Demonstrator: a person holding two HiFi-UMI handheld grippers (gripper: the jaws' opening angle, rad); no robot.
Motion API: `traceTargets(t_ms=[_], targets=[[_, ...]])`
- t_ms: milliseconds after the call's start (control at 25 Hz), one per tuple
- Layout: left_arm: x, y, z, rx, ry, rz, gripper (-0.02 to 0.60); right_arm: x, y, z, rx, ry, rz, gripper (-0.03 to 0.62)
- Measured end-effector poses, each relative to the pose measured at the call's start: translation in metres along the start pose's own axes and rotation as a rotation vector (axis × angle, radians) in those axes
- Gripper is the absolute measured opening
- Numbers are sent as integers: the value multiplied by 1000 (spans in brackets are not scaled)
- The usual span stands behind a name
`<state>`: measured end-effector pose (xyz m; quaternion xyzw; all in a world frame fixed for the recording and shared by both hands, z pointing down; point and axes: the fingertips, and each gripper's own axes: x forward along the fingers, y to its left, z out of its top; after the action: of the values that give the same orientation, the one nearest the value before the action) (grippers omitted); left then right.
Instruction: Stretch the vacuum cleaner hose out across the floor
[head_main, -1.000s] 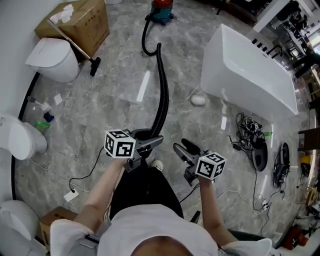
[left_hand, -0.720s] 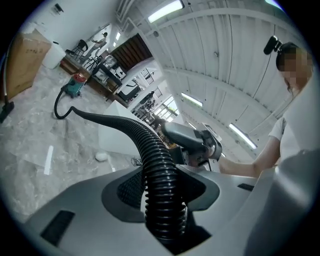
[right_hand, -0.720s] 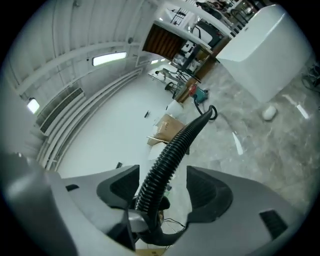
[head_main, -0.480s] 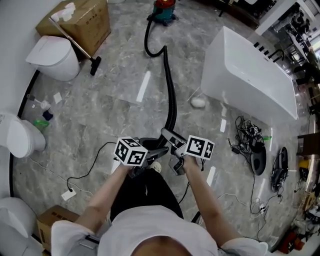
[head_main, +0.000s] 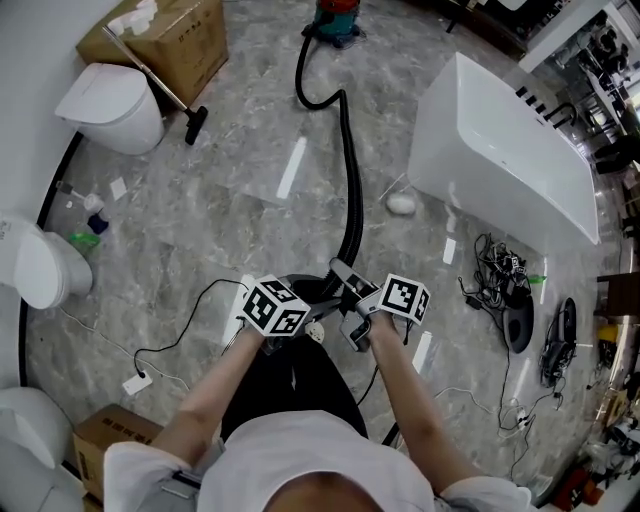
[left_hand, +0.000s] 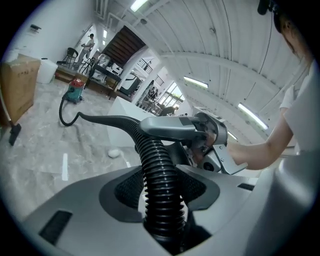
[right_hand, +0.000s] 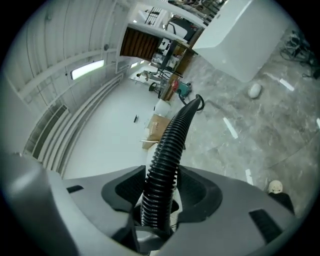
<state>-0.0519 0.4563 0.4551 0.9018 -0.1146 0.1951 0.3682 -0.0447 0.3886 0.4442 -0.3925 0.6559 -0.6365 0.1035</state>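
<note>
A black ribbed vacuum hose runs from the red and teal vacuum cleaner at the far end of the floor, nearly straight down to my two grippers. My left gripper is shut on the hose near its end. In the left gripper view the hose rises between the pads of my left gripper and bends left. My right gripper sits just beside the left one. Its jaws are closing, and its pads press the hose from both sides.
A white bathtub stands right of the hose. Toilets line the left wall, beside a cardboard box and a vacuum wand. Tangled cables lie at the right, and a white cord at the left.
My right gripper has swung left from empty space onto the hose, beside the left gripper. The hose has been drawn straighter, and its loop near the cleaner is smaller.
</note>
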Motion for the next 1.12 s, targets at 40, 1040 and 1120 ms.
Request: traceTargets(t_ms=[40,1040,1120], targets=[[-1,0,1,-26,-12,-28,190,0,-1,2,40,-16,23,202],[-220,109,20,-354,-528,185,204,-33,-15,78,509,-364,446,184],[-218,103,7,-398,-541,169,204,-37,-15,82,548,-402,490,184]])
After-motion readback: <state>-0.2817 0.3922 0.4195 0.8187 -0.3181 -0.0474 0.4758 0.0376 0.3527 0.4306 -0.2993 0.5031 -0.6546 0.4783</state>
